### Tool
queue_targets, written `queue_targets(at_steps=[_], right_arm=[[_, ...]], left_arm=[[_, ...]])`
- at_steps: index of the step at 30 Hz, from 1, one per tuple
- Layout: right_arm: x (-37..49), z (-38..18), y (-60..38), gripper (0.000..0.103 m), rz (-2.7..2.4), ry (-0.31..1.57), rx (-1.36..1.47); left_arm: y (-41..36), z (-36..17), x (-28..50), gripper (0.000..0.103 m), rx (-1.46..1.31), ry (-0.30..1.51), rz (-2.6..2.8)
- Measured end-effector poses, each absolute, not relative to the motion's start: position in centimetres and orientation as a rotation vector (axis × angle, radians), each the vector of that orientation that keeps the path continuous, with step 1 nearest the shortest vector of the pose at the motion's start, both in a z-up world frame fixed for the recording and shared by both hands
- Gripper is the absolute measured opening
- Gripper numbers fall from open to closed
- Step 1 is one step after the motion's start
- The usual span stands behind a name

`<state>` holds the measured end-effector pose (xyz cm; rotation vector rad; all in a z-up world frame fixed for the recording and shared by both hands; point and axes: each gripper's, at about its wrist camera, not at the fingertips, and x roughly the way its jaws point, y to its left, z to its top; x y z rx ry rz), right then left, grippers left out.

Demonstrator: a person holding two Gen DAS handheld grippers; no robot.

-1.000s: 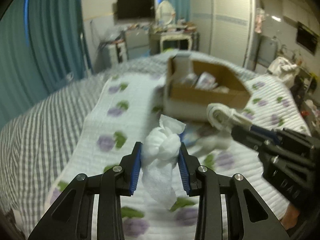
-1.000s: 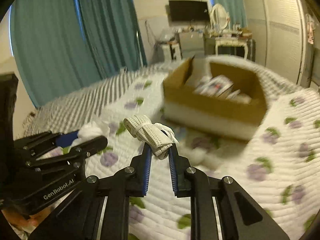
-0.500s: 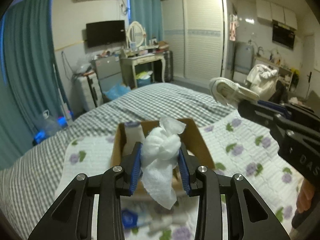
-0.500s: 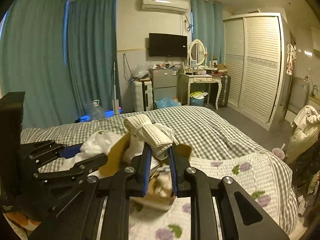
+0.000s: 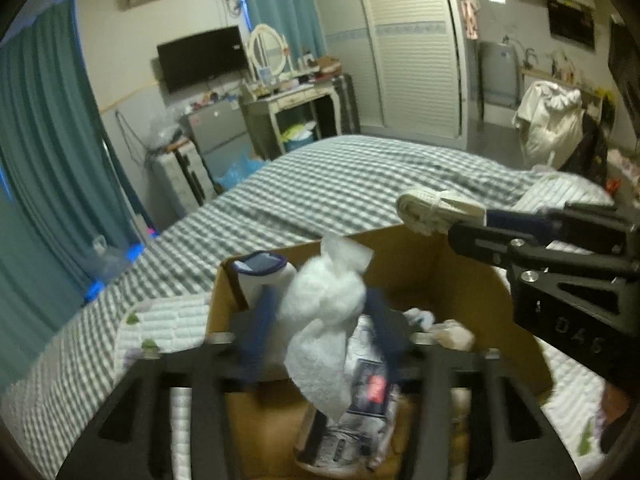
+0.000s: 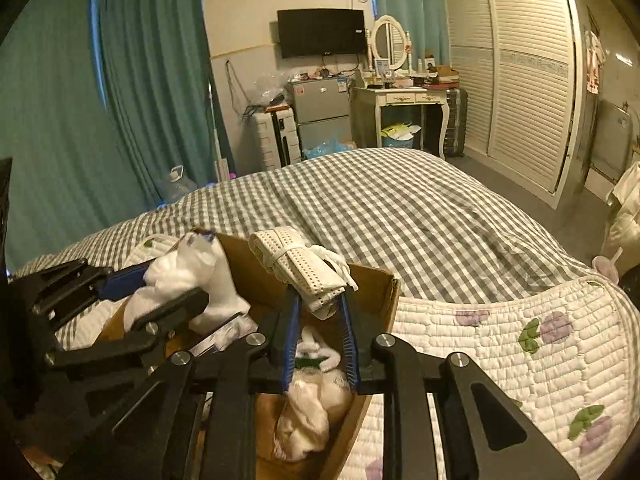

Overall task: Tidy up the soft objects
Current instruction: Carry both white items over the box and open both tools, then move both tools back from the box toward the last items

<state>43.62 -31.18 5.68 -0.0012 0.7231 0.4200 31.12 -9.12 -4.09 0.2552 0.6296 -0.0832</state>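
While the white cloth wad hangs over the open cardboard box, the left gripper has its blue-padded fingers spread a little to either side of it; motion blur hides whether they touch it, so I cannot tell if it is gripped. Just to the right, the right gripper pinches the lower end of a tied roll of perforated cream strap, also above the box. Inside lie a printed packet and pale soft bundles. Under the box is a floral quilted pad spread on the gingham bed.
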Motion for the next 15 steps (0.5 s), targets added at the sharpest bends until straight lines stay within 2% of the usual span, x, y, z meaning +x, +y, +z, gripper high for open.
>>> queue_targets(at_steps=[1,2,3,8,11,13,15], right_arm=[[43.7,5.6,-31.3,0.033,0.420,0.721,-0.003],[43.7,5.7,-31.4,0.044,0.417,0.714,-0.006],[43.6,5.9,-31.5,0.050,0.409,0.707,-0.012],[41.3,9.0,-32.5,0.057,0.377,0.656,-0.019],[38.7,12.2,-33.3,0.060,0.363,0.614,-0.032],[36.6,14.5,-33.7,0.065,0.358,0.586,-0.041],[34.0,17.2,-33.9,0.075,0.355,0.564,-0.051]], left_arm=[[-9.2,-4.1,30.8,0.080,0.258,0.615,-0.086],[-9.0,-4.0,30.6,0.081,0.254,0.602,-0.087],[-8.9,-3.7,30.3,0.081,0.246,0.600,-0.089],[-8.0,-0.5,27.9,0.081,0.222,0.577,-0.061],[-7.1,3.2,24.6,0.081,0.203,0.524,-0.047],[-6.5,5.6,22.3,0.082,0.194,0.489,-0.039],[-5.8,7.6,20.0,0.091,0.185,0.454,-0.027]])
